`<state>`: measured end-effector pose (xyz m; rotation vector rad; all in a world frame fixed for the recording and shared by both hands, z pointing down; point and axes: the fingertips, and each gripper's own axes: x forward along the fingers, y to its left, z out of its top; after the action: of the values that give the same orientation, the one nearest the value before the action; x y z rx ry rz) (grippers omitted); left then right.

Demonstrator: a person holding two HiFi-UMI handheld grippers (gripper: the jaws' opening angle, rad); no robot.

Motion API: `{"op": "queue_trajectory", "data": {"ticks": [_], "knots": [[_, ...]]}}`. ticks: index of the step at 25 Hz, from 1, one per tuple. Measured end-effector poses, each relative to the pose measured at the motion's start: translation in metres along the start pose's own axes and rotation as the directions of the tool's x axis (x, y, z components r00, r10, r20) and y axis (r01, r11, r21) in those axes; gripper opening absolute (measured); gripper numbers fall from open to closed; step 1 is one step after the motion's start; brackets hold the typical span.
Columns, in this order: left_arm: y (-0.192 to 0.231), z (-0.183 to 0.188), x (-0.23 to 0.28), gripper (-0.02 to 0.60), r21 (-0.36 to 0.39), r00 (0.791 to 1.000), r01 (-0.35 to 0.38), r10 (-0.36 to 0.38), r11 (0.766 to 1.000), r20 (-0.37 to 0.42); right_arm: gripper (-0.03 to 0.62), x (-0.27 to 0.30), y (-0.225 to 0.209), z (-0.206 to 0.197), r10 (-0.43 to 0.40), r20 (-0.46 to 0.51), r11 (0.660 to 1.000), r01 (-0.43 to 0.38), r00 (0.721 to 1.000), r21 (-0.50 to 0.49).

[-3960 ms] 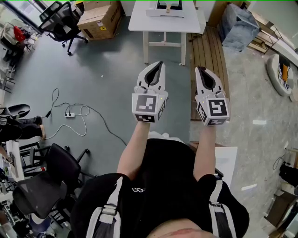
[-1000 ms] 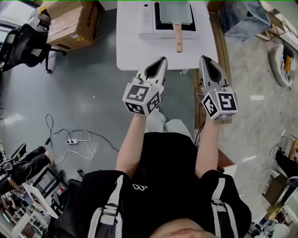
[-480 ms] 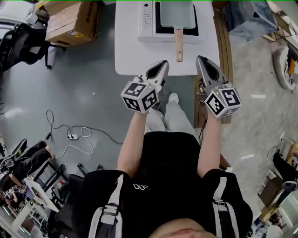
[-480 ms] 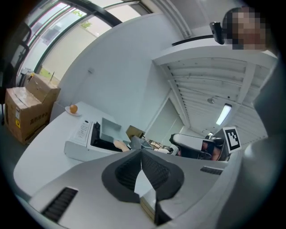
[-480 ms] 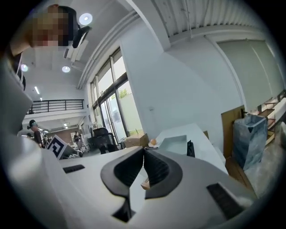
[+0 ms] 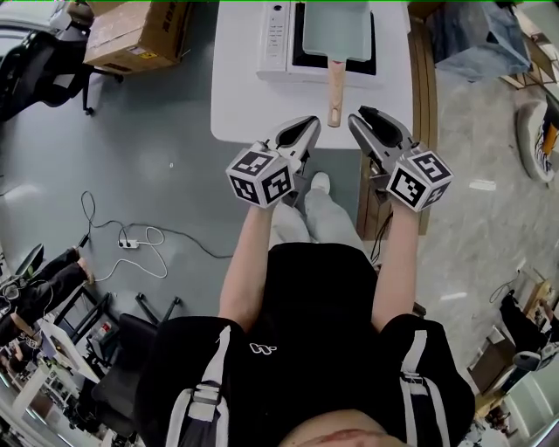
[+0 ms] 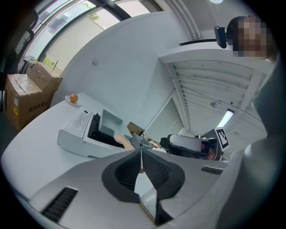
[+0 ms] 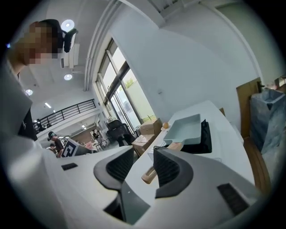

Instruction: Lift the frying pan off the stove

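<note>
Right gripper view: right gripper fingers just opened wide, empty; pale-green rectangular frying pan, its wooden handle beyond the gap. Left gripper fingers just cracked open, empty.

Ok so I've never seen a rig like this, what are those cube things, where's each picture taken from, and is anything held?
There's no robot: a person holds tongs in each hand, and the marker cubes are part of them. One picture comes from a camera on the person's head, looking down; the other two from cameras riding on each tongs, looking along the jaws. On the white table sits a white stove with a pale green frying pan on it, its wooden handle pointing toward the person. The left tongs have just opened a crack; the right tongs have just opened wide, the handle's end showing in their gap. Nothing is gripped yet.
</note>
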<state>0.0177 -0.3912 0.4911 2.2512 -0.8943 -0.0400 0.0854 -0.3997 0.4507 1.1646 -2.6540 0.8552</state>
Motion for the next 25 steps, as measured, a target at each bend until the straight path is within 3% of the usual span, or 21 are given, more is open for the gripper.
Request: {"op": "queue_trajectory", "data": {"ticks": [7, 8, 9, 15, 20, 25], "knots": [[0.019, -0.007, 0.008, 0.012, -0.052, 0.999, -0.026, 0.025, 0.998, -0.032, 0.144, 0.014, -0.029, -0.011, -0.002, -0.088, 1.000, 0.004, 0.996, 0.027], [0.020, -0.009, 0.011, 0.041, -0.065, 0.999, -0.019, 0.016, 0.998, -0.046, 0.143, 0.016, -0.031, -0.012, -0.001, -0.103, 1.000, 0.004, 0.995, 0.028], [0.019, -0.011, 0.013, 0.128, -0.083, 0.998, -0.006, 0.001, 0.997, -0.061, 0.143, 0.018, -0.033, -0.014, 0.004, -0.115, 0.999, 0.000, 0.993, 0.033], [0.012, -0.018, 0.027, 0.141, -0.168, 0.986, 0.073, -0.096, 0.983, -0.133, 0.144, 0.034, -0.042, -0.024, 0.072, -0.138, 0.991, -0.056, 0.988, 0.120], [0.020, -0.028, 0.038, 0.149, -0.185, 0.975, 0.060, -0.097, 0.981, -0.202, 0.181, 0.045, -0.044, -0.037, 0.186, -0.160, 0.964, -0.149, 0.969, 0.221], [0.016, -0.031, 0.045, 0.164, -0.241, 0.960, 0.114, -0.169, 0.964, -0.222, 0.179, 0.053, -0.048, -0.043, 0.272, -0.124, 0.916, -0.217, 0.954, 0.338]]}}
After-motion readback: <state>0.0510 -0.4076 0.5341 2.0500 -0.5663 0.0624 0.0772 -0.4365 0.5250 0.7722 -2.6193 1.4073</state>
